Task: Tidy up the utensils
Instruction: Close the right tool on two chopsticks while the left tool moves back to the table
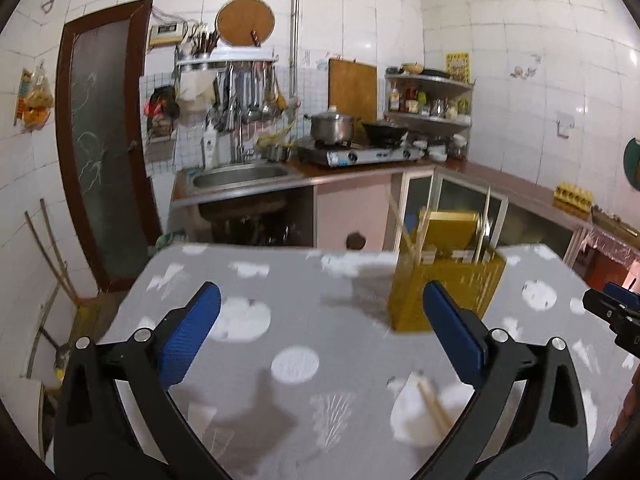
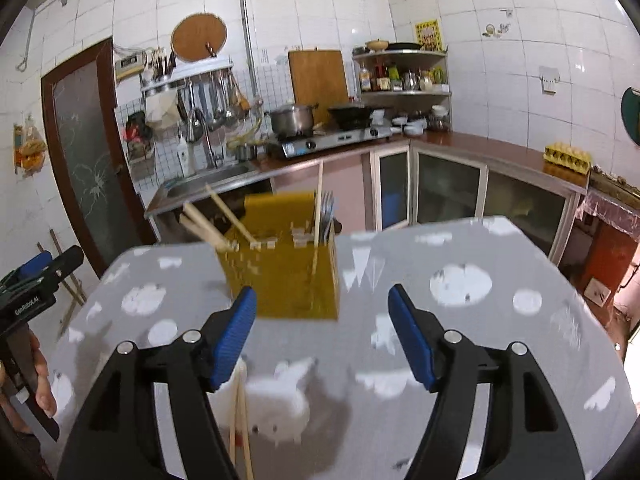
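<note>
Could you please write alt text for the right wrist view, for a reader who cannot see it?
The right gripper is open and empty above a grey tablecloth, facing a yellow utensil holder that holds chopsticks. Two loose chopsticks lie on the cloth near the gripper. The left gripper shows at the left edge.

Quantities: one yellow utensil holder (image 2: 280, 280), two loose chopsticks (image 2: 240, 428) on the surface (image 2: 480, 340), two grippers, one cooking pot (image 2: 291, 119), one wok (image 2: 352, 115).
</note>
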`<state>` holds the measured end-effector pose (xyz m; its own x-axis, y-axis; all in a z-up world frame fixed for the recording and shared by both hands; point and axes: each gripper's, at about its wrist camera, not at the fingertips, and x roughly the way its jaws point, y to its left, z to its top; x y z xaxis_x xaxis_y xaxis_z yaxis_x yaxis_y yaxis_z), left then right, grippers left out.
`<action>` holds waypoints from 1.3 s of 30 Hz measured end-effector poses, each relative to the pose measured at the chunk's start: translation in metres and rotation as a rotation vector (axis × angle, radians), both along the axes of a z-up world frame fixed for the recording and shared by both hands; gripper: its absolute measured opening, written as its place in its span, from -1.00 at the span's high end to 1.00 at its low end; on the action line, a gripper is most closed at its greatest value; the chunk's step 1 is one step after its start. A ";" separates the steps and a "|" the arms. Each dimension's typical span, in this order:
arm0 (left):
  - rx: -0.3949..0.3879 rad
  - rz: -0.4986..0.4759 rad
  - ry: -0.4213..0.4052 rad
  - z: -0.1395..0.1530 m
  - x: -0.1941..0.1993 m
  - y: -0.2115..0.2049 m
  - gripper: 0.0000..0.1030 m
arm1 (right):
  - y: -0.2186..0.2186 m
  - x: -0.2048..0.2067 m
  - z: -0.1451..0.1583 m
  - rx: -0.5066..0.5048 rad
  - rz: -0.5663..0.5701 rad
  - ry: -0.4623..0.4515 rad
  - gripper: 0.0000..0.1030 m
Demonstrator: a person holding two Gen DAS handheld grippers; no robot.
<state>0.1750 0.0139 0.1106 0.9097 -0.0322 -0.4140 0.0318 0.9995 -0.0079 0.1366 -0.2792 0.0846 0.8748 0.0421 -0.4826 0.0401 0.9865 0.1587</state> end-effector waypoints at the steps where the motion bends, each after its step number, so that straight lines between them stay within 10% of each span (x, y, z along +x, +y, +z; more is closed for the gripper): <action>1: 0.001 0.002 0.017 -0.009 -0.002 0.002 -0.90 | 0.003 -0.001 -0.007 0.000 0.002 0.012 -0.31; 20: 0.044 0.072 0.281 -0.115 0.031 0.059 -0.90 | 0.056 0.027 -0.108 -0.096 0.059 0.192 -0.29; 39: 0.001 0.129 0.370 -0.131 0.051 0.086 -0.90 | 0.116 0.057 -0.134 -0.183 0.199 0.368 0.41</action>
